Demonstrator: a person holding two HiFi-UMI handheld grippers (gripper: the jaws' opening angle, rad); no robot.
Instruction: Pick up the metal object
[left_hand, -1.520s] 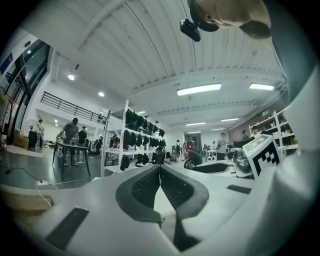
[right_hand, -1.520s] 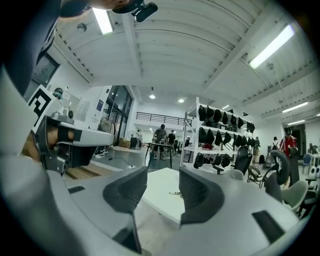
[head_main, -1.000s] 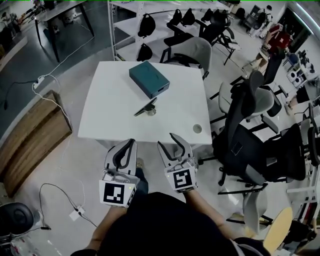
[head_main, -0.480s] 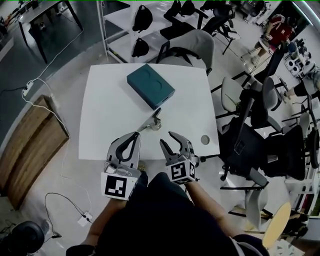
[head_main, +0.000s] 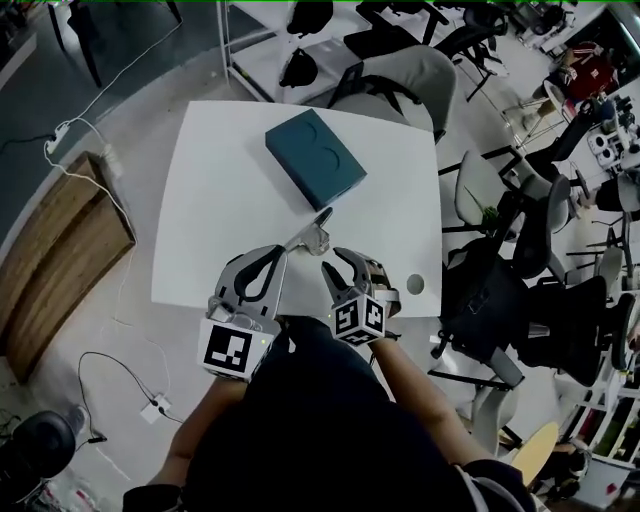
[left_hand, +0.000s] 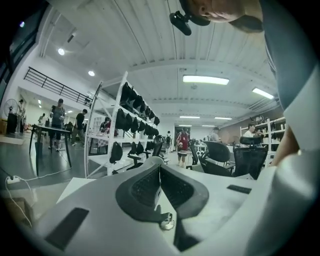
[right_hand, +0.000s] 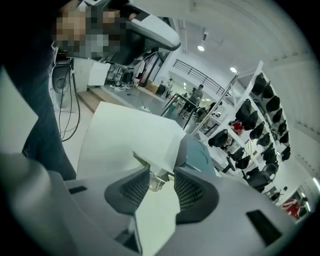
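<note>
The metal object (head_main: 311, 236), a thin shiny strip with a small bracket at its end, lies on the white table (head_main: 220, 200) just in front of a teal box (head_main: 315, 158). My right gripper (head_main: 338, 262) is at the object's near end. In the right gripper view the metal object (right_hand: 156, 179) sits between the two pads, and the jaws are closing with a gap still showing beside it. My left gripper (head_main: 266, 262) hovers over the table's near edge to the left, shut, pads together (left_hand: 160, 172), holding nothing.
The teal box (right_hand: 197, 152) stands right behind the object. A round cable hole (head_main: 415, 285) is at the table's near right corner. Office chairs (head_main: 500, 200) crowd the right side, a wooden platform (head_main: 60, 260) lies on the left, and shelves (left_hand: 120, 125) stand beyond.
Both grippers have moved forward from below the table's edge to over it. The right gripper has reached the metal object and its jaws have narrowed around it.
</note>
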